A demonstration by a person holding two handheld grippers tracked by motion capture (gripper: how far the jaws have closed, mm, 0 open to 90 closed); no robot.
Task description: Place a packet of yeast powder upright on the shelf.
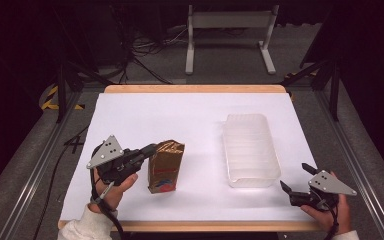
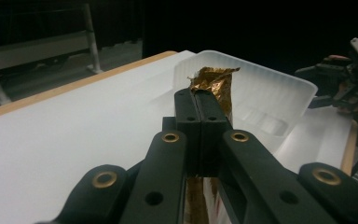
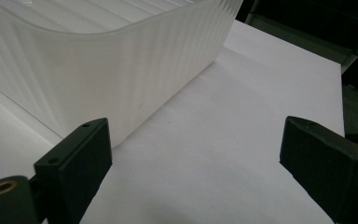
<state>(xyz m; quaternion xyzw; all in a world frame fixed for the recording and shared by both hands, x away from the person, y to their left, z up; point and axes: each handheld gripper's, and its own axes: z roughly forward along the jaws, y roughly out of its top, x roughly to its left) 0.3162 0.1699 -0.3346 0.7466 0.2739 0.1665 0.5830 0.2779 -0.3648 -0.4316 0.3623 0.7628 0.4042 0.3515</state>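
Left claw (image 2: pixel 200 109): nearest the lens in the left gripper view — its two black jaws are pressed together on the crumpled top edge of the bag (image 2: pixel 216 88). In the high view it sits at the near left of the surface, held in a hand with a pale sleeve, jaws pointing right into the bag's upper left corner.
Surface (image 1: pixel 170 120): white sheet over a board with a wooden edge, the largest thing in the scene, carrying the bin and the bag.
Bin (image 1: pixel 250 150): clear ribbed plastic, long and rectangular, lying on the right half of the surface with its long side running away from the person. It stands apart from the bag. In the right gripper view its ribbed wall fills the upper left, close ahead of the jaws.
Bag: brown-gold foil packet with a red and blue mark low on its face, standing upright left of centre — well left of the bin. Its top is pinched and creased where the left claw grips it; whether its base rests on the surface I cannot tell.
Right claw (image 1: pixel 296 181): at the near right corner of the surface, held in the other hand. Jaws spread wide apart with only white sheet between them, just short of the bin's near right corner.
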